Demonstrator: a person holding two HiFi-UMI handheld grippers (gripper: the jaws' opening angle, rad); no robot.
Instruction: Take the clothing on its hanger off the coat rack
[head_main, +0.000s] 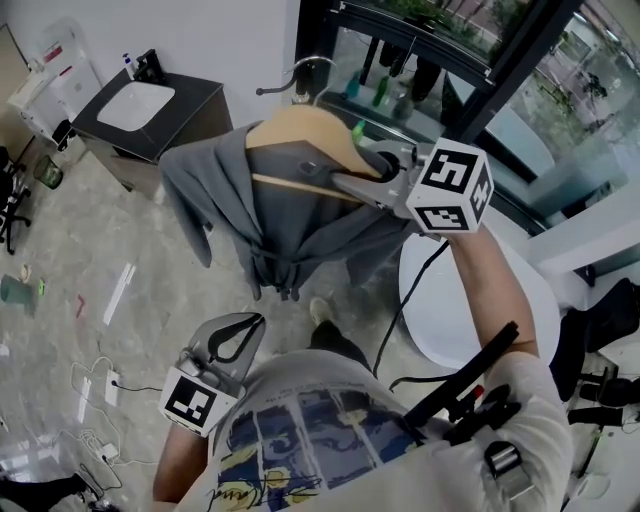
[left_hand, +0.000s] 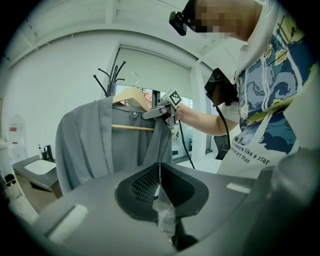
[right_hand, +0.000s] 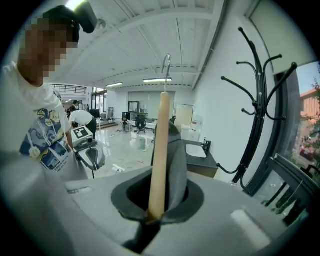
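A grey garment (head_main: 290, 220) hangs on a wooden hanger (head_main: 310, 130) held up in front of me. My right gripper (head_main: 345, 183) is shut on the hanger's right end, fabric pinched along with it. In the right gripper view the hanger (right_hand: 160, 150) rises straight from the jaws, its metal hook (right_hand: 166, 62) free in the air. The black coat rack (right_hand: 257, 110) stands apart to the right. My left gripper (head_main: 240, 325) hangs low at my waist, jaws together on nothing but a scrap of clear film (left_hand: 162, 212). From there the garment (left_hand: 90, 145) and the rack's top (left_hand: 112, 80) show behind.
A dark counter with a white sink (head_main: 130, 105) stands at the back left. A round white table (head_main: 450, 300) is on the right, below my right arm. Black-framed glass (head_main: 500, 80) runs behind. Cables (head_main: 95, 385) and a green cup (head_main: 15, 290) lie on the floor at left.
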